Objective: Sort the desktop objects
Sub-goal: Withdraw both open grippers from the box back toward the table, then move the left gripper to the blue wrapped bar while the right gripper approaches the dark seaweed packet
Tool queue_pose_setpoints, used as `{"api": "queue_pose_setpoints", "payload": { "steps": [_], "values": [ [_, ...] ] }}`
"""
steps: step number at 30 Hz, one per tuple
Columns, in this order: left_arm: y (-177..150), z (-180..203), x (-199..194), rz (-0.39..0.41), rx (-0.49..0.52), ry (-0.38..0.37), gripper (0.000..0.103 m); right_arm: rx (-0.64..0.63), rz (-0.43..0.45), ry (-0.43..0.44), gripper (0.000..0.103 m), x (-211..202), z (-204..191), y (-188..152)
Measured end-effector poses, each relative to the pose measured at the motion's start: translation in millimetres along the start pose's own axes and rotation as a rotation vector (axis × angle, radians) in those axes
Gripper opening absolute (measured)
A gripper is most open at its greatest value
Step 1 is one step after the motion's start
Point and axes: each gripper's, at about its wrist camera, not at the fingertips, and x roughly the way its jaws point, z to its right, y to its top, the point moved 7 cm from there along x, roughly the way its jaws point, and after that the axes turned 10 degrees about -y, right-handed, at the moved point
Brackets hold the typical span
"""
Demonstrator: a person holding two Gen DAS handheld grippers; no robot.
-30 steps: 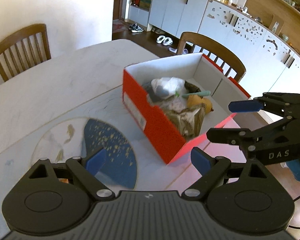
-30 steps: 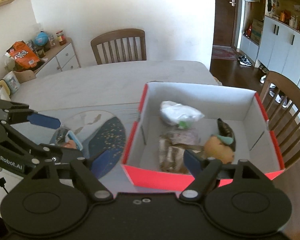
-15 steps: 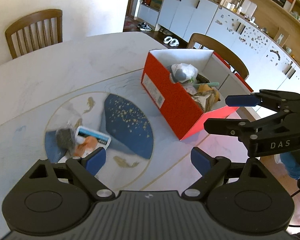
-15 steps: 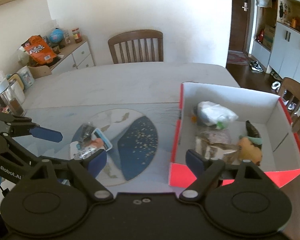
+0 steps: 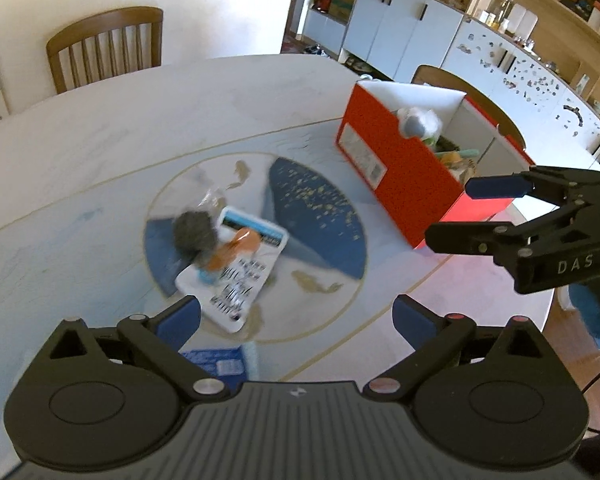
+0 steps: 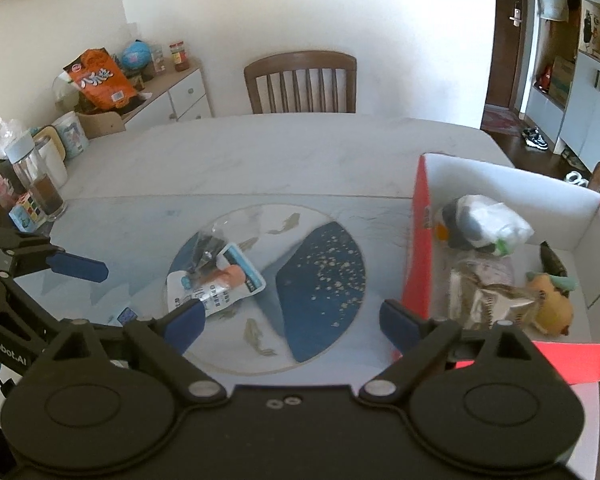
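Currently, at far left, the left gripper is seen with jaws opening and nothing between them; a small blue packet lies just under its left finger. Ahead of it, on the round printed disc of the table, a white pouch is found lying flat, with a dark crinkled packet and an orange item resting on its far end. The pouch's long axis is judged to run diagonally, near end toward the left gripper, far end pointing up and left in the right wrist view. The left gripper is judged nearer, so the pick probably falls to it. Farther right, the right gripper is also opening, empty, with the pouch just beyond its left finger. At far right, the red box already holds several sorted items.
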Motion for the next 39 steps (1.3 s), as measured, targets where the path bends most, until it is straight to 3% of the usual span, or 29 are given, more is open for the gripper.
{"api": "queue_pose_setpoints", "payload": {
  "steps": [20,39],
  "values": [
    [-52,-58,22,-0.050,-0.062,0.059,0.103,-0.086,-0.034,0.002,0.095,43,-51,-5],
    [-54,-73,47,-0.012,-0.042,0.088,0.103,-0.153,-0.062,0.022,0.095,108,-80,-6]
  ]
}}
